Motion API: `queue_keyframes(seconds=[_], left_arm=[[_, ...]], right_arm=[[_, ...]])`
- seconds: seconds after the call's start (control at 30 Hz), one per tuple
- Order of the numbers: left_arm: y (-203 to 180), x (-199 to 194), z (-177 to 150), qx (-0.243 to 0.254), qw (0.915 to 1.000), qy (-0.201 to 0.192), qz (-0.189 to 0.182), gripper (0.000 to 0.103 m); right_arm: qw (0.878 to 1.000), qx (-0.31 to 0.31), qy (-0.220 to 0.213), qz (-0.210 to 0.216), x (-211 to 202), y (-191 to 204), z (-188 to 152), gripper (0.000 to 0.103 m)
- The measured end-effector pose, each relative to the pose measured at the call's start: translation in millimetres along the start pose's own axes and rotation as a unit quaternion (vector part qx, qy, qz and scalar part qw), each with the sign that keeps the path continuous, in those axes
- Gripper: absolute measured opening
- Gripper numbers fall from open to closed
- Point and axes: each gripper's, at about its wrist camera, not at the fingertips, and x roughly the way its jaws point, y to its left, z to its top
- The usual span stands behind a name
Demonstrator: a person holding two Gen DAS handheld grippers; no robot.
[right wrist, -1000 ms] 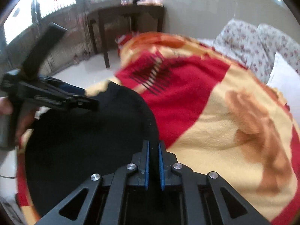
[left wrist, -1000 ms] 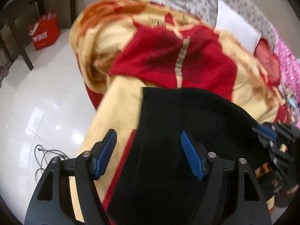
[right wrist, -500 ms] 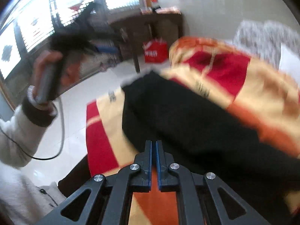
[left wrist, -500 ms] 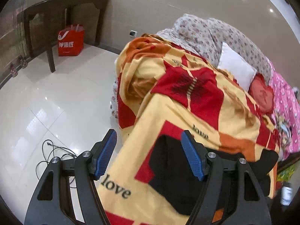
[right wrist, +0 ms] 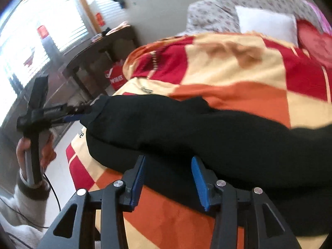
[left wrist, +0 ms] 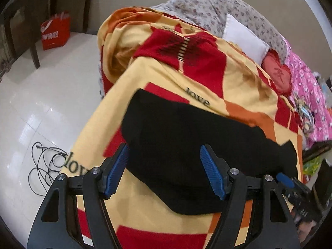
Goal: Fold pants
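Observation:
The black pants (left wrist: 193,145) lie folded in a wide band across the red and yellow blanket (left wrist: 207,78) on the bed. My left gripper (left wrist: 164,166) is open and empty, its blue pads over the pants' near edge. In the right wrist view the pants (right wrist: 207,128) stretch from left to right. My right gripper (right wrist: 168,174) is open with nothing between its pads, close above the pants' near edge. The left gripper also shows in the right wrist view (right wrist: 83,112) at the pants' left end. The right gripper shows at the lower right of the left wrist view (left wrist: 290,182).
The blanket's left edge drops to a white tiled floor (left wrist: 41,103) with a black cable (left wrist: 45,166). A red bag (left wrist: 55,33) stands by a dark table (right wrist: 99,47). A white pillow (left wrist: 244,39), a red heart cushion (left wrist: 278,74) and pink bedding (left wrist: 311,103) lie at the bed's far end.
My right gripper was shut and has opened, letting go of the pants. The pants now lie flatter on the blanket. My left gripper stayed open and moved closer over the pants.

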Motion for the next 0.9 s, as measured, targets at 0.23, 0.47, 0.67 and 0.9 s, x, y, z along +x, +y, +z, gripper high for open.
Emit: queue_keyframes(seconds=[0.23,0.47,0.67,0.9], left_arm=[[14.8,-1.5,-19.4,-0.053,0.9980,0.013,-0.031,0.071],[22.0,2.1,-29.0,-0.120,0.9853,0.039,-0.116,0.071],[16.1,3.8,-27.3,-0.139,0.9804,0.045,-0.132,0.071],[14.6,17.2,-20.5,-0.159,0.9770,0.053,-0.132,0.071]], right_arm=[[0.997,0.038,0.010,0.060,14.5,6.5,-2.9,0.044],[0.996,0.056,0.016,0.072,24.5,4.1,-9.4,0.044],[0.994,0.083,0.011,0.073,23.1,-8.4,-8.9,0.046],[0.989,0.113,0.006,0.090,20.7,-19.5,-14.9,0.046]])
